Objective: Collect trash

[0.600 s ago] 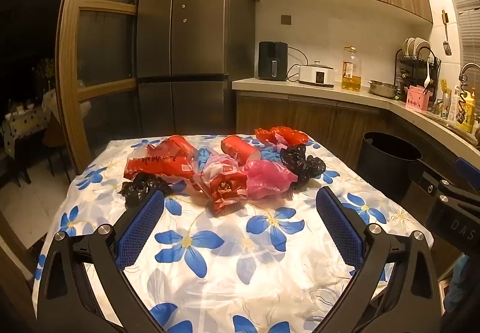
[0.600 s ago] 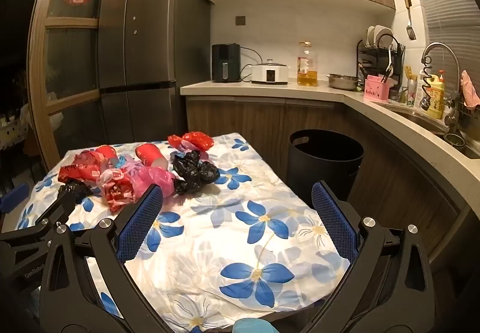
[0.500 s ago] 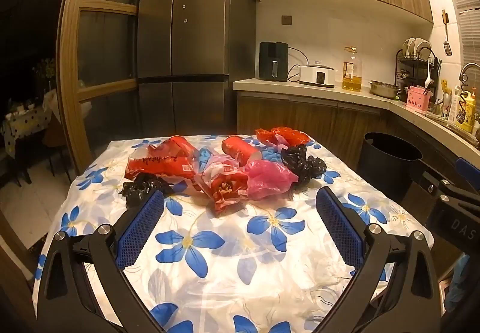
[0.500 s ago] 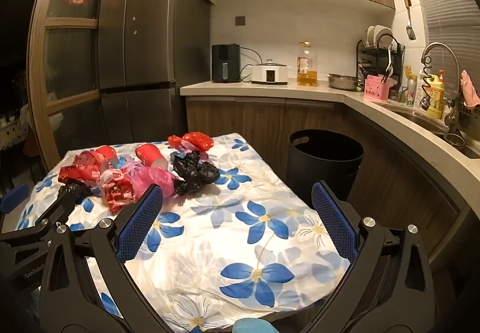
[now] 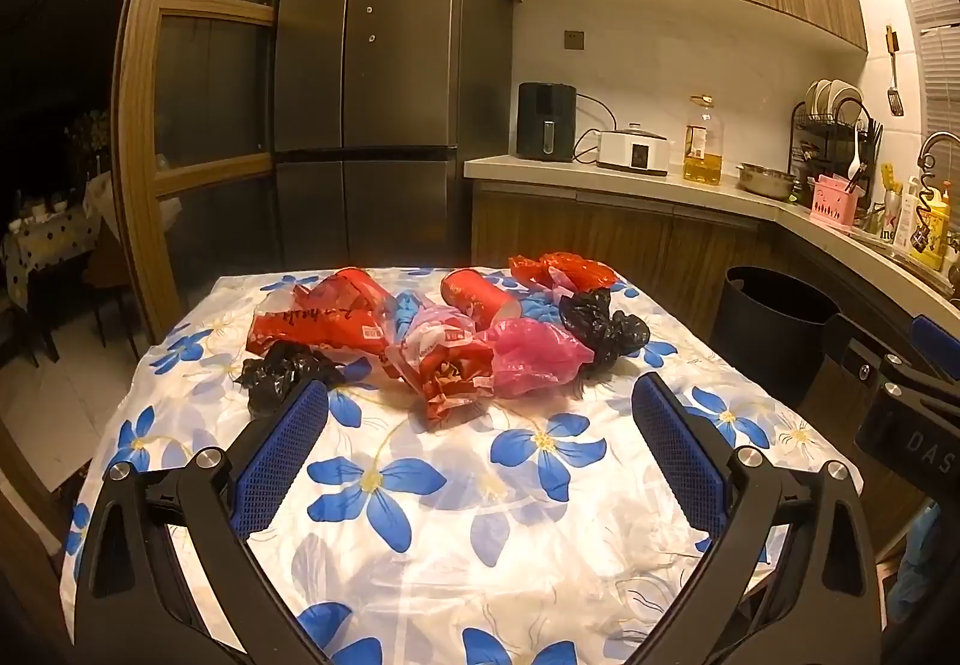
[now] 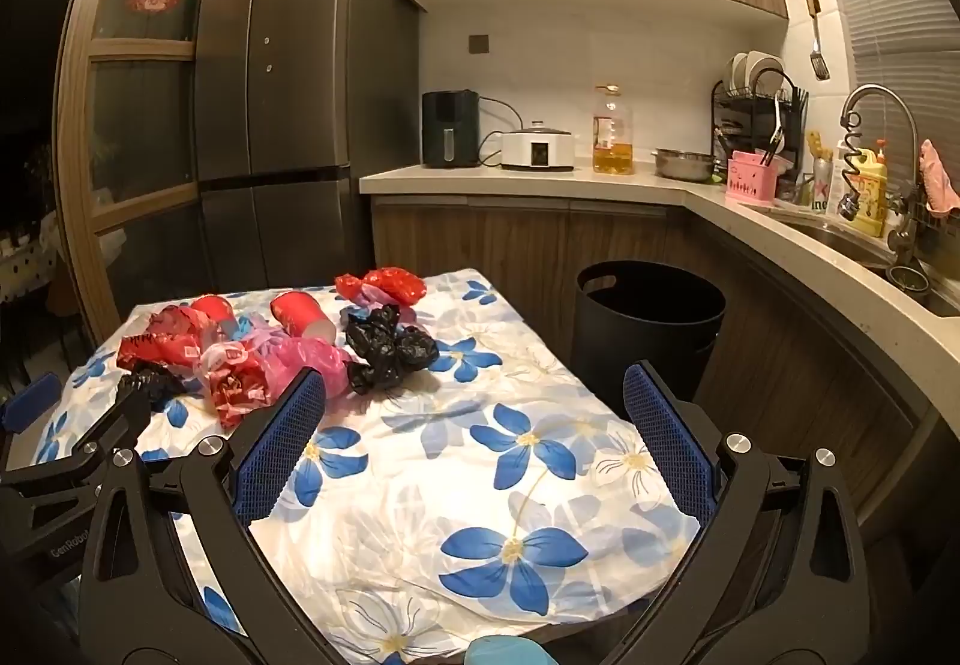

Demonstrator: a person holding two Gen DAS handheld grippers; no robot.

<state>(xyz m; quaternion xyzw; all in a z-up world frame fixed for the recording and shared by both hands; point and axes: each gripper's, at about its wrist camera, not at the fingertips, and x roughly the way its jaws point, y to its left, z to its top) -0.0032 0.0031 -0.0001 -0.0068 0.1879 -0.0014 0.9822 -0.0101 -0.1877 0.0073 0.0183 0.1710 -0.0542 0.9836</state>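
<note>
Wide-open left tongs (image 5: 480,449) above tablecloth (image 5: 420,545), short of trash pile (image 5: 444,329)

Crumpled red, pink and black bags (image 5: 456,329) heaped on table, beside black bin (image 5: 774,329)

The left gripper (image 5: 480,443) hovers above the worktop's near edge, jaws spread wide, holding nothing. The right gripper (image 6: 474,437) hovers beside it, equally wide and unladen.

Both grippers: black frames w/ silver screws, blue textured pads on jaws.
</note>
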